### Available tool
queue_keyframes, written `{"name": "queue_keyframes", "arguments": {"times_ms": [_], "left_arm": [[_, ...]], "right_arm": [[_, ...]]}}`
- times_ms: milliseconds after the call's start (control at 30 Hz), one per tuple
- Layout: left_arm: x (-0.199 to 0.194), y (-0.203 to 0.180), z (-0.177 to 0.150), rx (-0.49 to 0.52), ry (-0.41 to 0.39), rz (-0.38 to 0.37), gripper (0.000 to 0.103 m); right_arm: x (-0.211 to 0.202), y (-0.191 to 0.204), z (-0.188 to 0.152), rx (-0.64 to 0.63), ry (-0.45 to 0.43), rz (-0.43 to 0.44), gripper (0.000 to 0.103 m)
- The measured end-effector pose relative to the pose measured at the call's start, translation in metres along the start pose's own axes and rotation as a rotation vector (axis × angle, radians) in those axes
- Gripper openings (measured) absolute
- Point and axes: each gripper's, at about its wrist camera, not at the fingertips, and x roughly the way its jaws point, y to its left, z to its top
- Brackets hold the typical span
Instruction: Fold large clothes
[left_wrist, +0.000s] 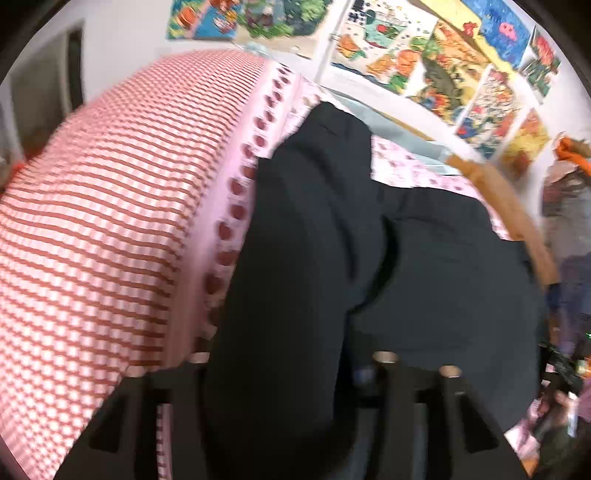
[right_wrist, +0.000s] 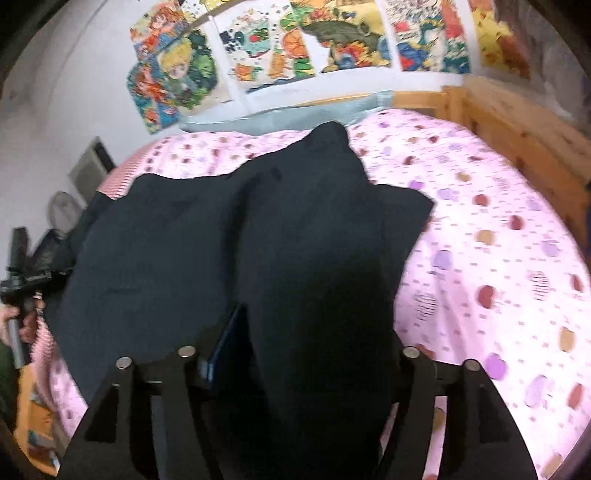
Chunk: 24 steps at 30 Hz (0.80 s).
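Black and soft, the big dark cloth garment (right_wrist: 229, 258) lies spread on my bed's pink sheet with coloured hearts (right_wrist: 480, 221). A fold of it bunches up between the fingers of my right gripper (right_wrist: 295, 362), and my left gripper (left_wrist: 291, 365) has a fold between its fingers too. Both jaws stand apart, but I cannot tell if they squeeze the cloth. A red-and-white checked blanket (left_wrist: 103, 221) lies beside the garment. Bright cartoon pictures (right_wrist: 295, 44) hang on the wall.

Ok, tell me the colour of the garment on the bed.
Black garment, plain; shows best in the right wrist view.
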Motion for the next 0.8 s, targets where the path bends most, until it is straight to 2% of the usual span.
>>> {"name": "queue_keyframes", "arguments": {"times_ms": [33, 100, 167, 267, 367, 467, 600, 667, 800], "left_arm": [[-0.003, 0.000, -0.002, 0.006, -0.017, 0.032, 0.067], [-0.018, -0.003, -0.010, 0.022, -0.104, 0.111, 0.080], [-0.034, -0.007, -0.019, 0.037, -0.187, 0.161, 0.085], [-0.051, -0.014, -0.031, 0.042, -0.245, 0.174, 0.088], [-0.064, -0.021, -0.041, 0.021, -0.294, 0.177, 0.093], [-0.081, -0.024, -0.056, -0.007, -0.362, 0.160, 0.098], [-0.085, -0.032, -0.071, -0.031, -0.383, 0.134, 0.101], [-0.089, -0.038, -0.079, -0.025, -0.401, 0.114, 0.102], [-0.097, -0.052, -0.091, 0.009, -0.447, 0.122, 0.103]], "right_arm": [[-0.003, 0.003, -0.001, -0.013, -0.006, -0.043, 0.071], [-0.013, 0.011, -0.002, -0.064, -0.042, -0.146, 0.080], [-0.026, 0.020, -0.005, -0.125, -0.099, -0.234, 0.082], [-0.043, 0.027, -0.010, -0.120, -0.148, -0.220, 0.084], [-0.057, 0.031, -0.016, -0.097, -0.212, -0.212, 0.090], [-0.066, 0.036, -0.026, -0.092, -0.276, -0.207, 0.094], [-0.082, 0.049, -0.039, -0.078, -0.361, -0.178, 0.101], [-0.086, 0.054, -0.044, -0.075, -0.380, -0.170, 0.101], [-0.095, 0.061, -0.054, -0.078, -0.418, -0.166, 0.101]]}}
